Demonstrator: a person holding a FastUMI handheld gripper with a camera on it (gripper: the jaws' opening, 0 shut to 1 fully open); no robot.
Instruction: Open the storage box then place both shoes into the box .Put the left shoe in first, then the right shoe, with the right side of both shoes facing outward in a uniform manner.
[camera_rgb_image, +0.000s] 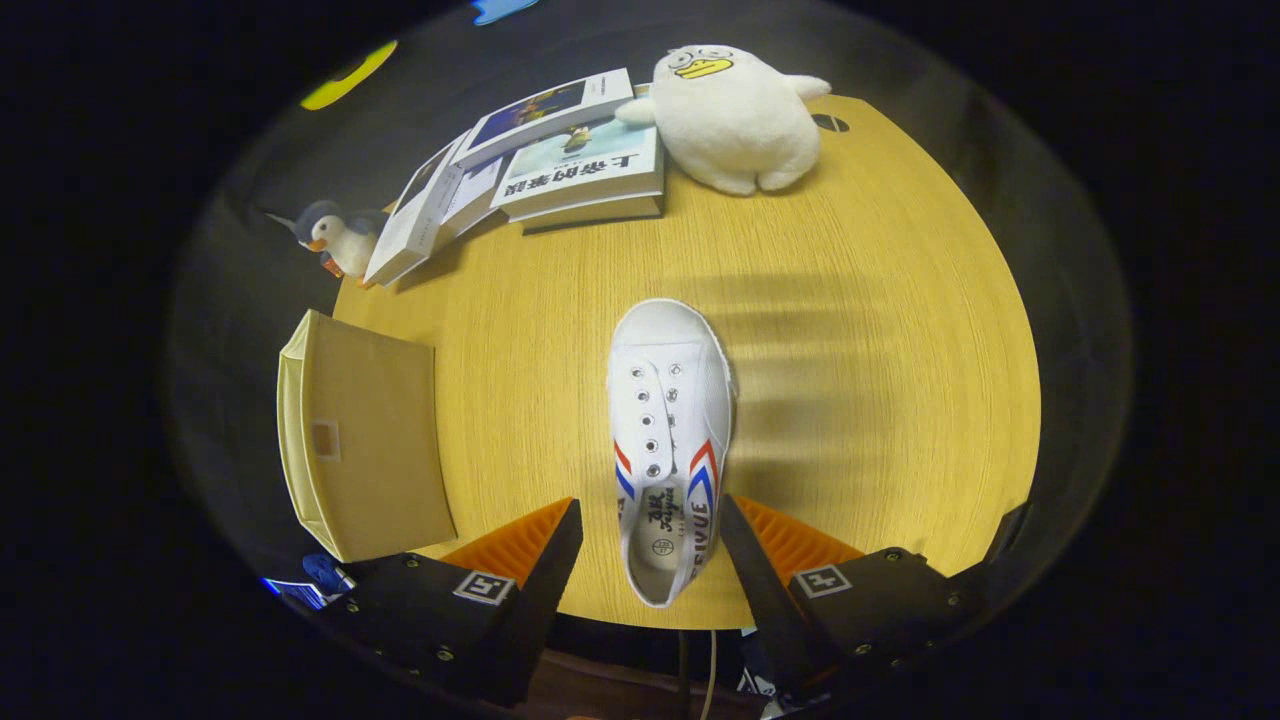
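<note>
**Hand-held gripper spread wide over one shoe**

The hand-held gripper (650, 525) hangs wide open, gripping nothing; one white shoe (668, 440) lies between its fingers on the counter (880, 330), heel nearest. One beige storage box (365, 440) sits left, its front hidden. Beyond lie several books (560, 160), partly overlapping, and two plush toys: penguin (335, 235), duck (735, 115).
</note>
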